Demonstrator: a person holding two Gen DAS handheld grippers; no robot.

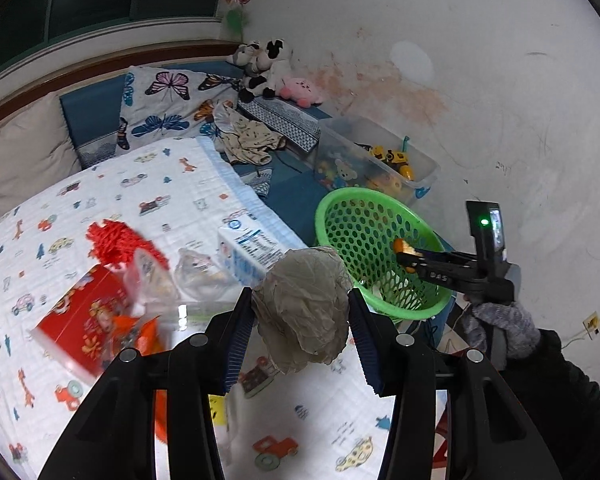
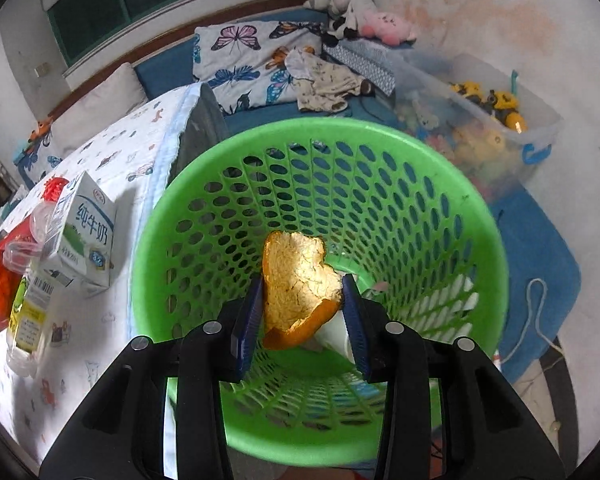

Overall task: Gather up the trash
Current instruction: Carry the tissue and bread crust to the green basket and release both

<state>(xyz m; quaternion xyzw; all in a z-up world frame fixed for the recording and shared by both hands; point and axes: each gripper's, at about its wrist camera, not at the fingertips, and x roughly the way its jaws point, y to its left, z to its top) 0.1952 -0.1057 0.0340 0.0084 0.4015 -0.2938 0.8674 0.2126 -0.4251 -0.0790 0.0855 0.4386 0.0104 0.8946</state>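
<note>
right gripper (image 2: 303, 316) clamps orange peel (image 2: 298, 300) | over green basket (image 2: 440, 168) (paper inside)

Black gripper (image 1: 302, 320), blue-padded jaws; grey glove (image 1: 504, 330).

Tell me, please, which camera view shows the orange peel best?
The right wrist view: the orange peel fills the centre, clamped in the right gripper above the green basket. The left wrist view shows only a tiny, distant sliver.
</note>
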